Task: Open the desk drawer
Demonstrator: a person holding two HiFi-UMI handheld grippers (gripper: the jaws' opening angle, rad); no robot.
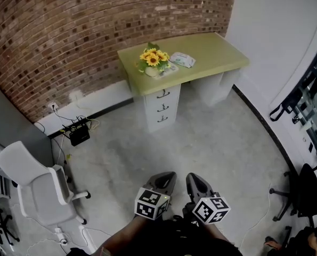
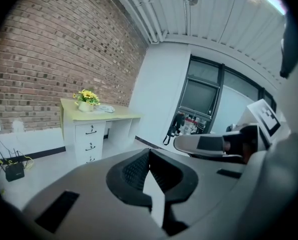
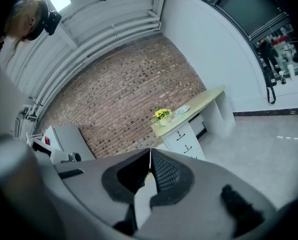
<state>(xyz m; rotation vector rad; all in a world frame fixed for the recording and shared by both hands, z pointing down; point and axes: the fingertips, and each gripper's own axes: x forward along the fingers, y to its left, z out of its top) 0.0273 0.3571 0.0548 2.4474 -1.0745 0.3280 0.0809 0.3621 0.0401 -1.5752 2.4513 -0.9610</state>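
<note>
A desk with a yellow-green top stands against the brick wall, far ahead of me. Under its left end is a white drawer unit with three shut drawers, each with a dark handle. The same drawer unit appears small in the left gripper view, and the drawer unit again in the right gripper view. My left gripper and right gripper are held side by side low in the head view, both shut and empty, well short of the desk.
A vase of sunflowers and a flat packet sit on the desk. A white office chair stands at the left. A black power strip with cables lies by the wall. Dark chairs stand at the right.
</note>
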